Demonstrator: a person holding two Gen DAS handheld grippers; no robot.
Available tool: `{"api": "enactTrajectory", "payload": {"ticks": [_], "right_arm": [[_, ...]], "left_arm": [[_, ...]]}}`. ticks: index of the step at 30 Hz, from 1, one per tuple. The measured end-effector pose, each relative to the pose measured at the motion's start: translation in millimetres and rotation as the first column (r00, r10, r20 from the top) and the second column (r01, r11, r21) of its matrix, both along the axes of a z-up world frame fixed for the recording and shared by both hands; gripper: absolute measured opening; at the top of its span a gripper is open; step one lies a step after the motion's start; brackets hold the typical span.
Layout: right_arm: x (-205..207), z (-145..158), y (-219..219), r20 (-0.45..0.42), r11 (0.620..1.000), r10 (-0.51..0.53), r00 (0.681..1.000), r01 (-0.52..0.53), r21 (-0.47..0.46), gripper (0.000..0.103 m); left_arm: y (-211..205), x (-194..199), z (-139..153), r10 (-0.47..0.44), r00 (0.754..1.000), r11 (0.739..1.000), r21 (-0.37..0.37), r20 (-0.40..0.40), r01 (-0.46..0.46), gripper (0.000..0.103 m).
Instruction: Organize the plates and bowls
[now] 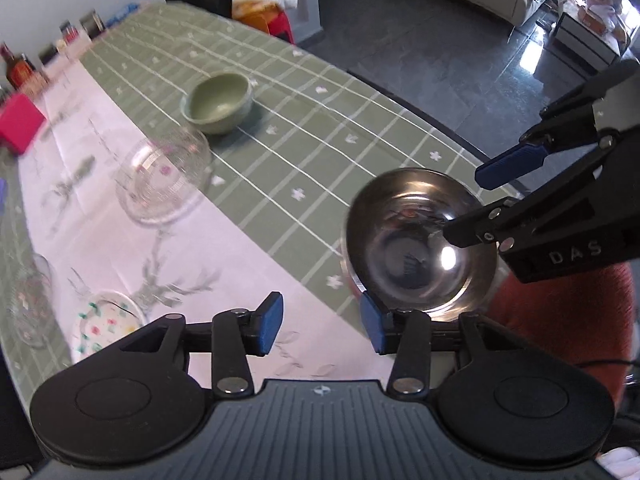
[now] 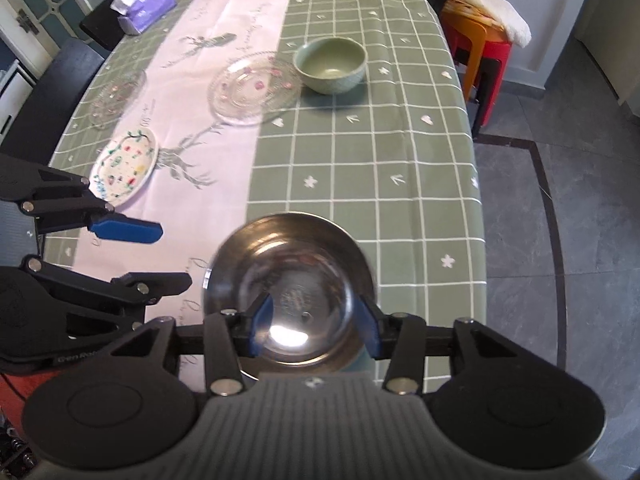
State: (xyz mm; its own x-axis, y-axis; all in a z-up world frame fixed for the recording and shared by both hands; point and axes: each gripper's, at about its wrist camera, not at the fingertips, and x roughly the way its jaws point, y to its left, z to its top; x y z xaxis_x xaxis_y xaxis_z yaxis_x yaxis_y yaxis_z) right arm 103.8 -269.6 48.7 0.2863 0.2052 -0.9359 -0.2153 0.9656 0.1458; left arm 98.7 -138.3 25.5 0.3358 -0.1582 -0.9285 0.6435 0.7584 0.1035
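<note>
With both my left gripper (image 1: 322, 324) and right gripper (image 2: 316, 330) released and empty, I judge the steel bowl (image 2: 290, 280) parked at the table's near edge so the green bowl (image 2: 331, 65) can nest inside.

Bare tablecloth (image 2: 360, 168) beyond steel bowl (image 2: 292, 280)

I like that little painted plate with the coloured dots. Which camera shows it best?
The right wrist view: the painted plate lies whole and fairly sharp on the white cloth. In the left wrist view the painted plate is blurred, near the edge, partly hidden behind the left tongs.
</note>
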Motion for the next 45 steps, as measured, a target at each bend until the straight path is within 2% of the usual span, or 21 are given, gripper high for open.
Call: {"api": "enactTrajectory", "payload": {"ticks": [2, 8, 17, 30, 36, 39, 45], "right_arm": [[1.2, -0.3, 7.5, 0.004, 1.0, 0.009, 1.0, -0.009, 0.002, 0.049], [15.1, -1.2, 25.4, 0.032, 0.999, 0.021, 0.999, -0.021, -0.026, 0.055], [63.0, -11.7, 31.4, 0.029, 0.999, -0.026, 0.999, 0.027, -0.036, 0.057], [159.8, -36.8, 20.9, 0.007, 0.988, -0.148, 0.989, 0.148, -0.044, 0.057], [201.1, -43.6, 21.5, 0.01, 0.982, -0.186, 0.982, 0.186, -0.028, 0.057], [221.7, -47.7, 20.8, 0.014, 0.979, -0.205, 0.979, 0.205, -0.015, 0.056], [257.3, -65.3, 14.0, -0.009, 0.963, -0.268, 0.963, 0.268, 0.002, 0.048]], "left_arm": [[8.0, -0.4, 0.1, -0.002, 1.0, 1.0, 0.007, 0.027, 0.002, 0.056], [35.8, 18.3, -4.2, 0.075, 0.997, 0.997, -0.008, 0.036, -0.075, 0.056], [59.5, 73.7, -7.0, 0.186, 0.981, 0.979, -0.092, 0.053, -0.18, 0.056], [52.7, 158.7, -22.1, 0.236, 0.971, 0.963, -0.145, 0.049, -0.227, 0.056], [40.3, 199.3, -26.3, 0.248, 0.965, 0.961, -0.147, 0.088, -0.234, 0.056], [34.1, 220.0, -32.2, 0.265, 0.962, 0.953, -0.172, 0.071, -0.249, 0.056], [27.6, 255.6, -53.8, 0.323, 0.946, 0.932, -0.183, 0.02, -0.314, 0.046]]}}
